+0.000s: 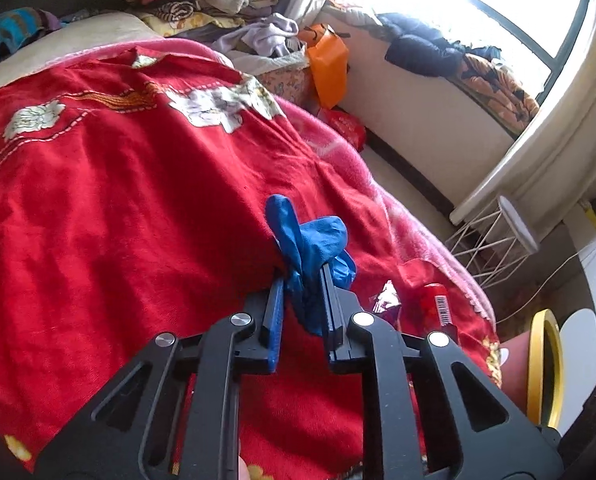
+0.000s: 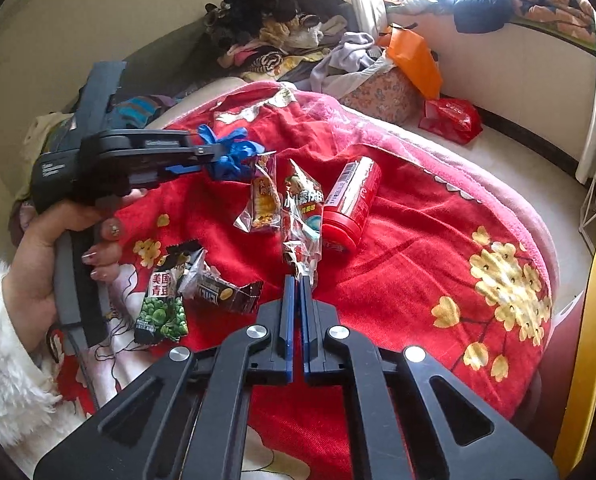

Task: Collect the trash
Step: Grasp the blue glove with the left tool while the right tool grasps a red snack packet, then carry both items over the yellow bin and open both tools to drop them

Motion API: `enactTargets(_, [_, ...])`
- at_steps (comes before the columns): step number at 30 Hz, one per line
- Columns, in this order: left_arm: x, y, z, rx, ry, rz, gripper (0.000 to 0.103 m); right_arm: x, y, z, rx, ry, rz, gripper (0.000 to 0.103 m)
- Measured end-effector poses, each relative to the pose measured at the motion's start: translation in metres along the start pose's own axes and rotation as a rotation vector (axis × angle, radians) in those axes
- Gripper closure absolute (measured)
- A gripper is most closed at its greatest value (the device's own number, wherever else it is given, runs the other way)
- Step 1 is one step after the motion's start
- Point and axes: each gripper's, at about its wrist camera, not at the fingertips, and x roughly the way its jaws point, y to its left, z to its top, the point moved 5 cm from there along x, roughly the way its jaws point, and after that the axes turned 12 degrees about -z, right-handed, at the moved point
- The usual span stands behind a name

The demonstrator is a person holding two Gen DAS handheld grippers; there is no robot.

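Blue glove point(image 1: 310, 248) sits pinched in the downward-tilted left tongs point(image 1: 304, 280); the right tongs point(image 2: 298, 280), lower centre, clamp a clear wrapper point(image 2: 302, 220), its print unreadable.

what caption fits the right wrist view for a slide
Right hand-held gripper shut on a clear snack wrapper over the red blanket; left hand-held gripper clamps a blue glove.
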Motion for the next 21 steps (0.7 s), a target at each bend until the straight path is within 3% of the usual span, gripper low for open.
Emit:
enactTargets(9, [-0.032, -0.008, 0.002, -0.007, -0.065, -0.038, 0.099, -0.015, -0.009, 0.004, 0.035, -0.048, 0.013, 0.101])
enactTargets(18, [-0.041, -0.026, -0.001, 0.061, -0.054, -0.065, 0.103, -0.031, -0.009, 0.005, 0.038, -0.09, 0.018, 0.101])
enactTargets(19, [-0.037, -0.025, -0.001, 0.062, -0.042, -0.059, 0.096, -0.032, -0.008, 0.007, 0.038, -0.098, 0.019, 0.101])
enactTargets(20, [-0.034, -0.024, -0.001, 0.06, -0.031, -0.058, 0.08, -0.037, -0.008, 0.008, 0.037, -0.114, 0.018, 0.101])
enactTargets(21, [-0.03, -0.023, 0.0, 0.063, -0.022, -0.054, 0.074, -0.041, -0.008, 0.009, 0.037, -0.128, 0.017, 0.101])
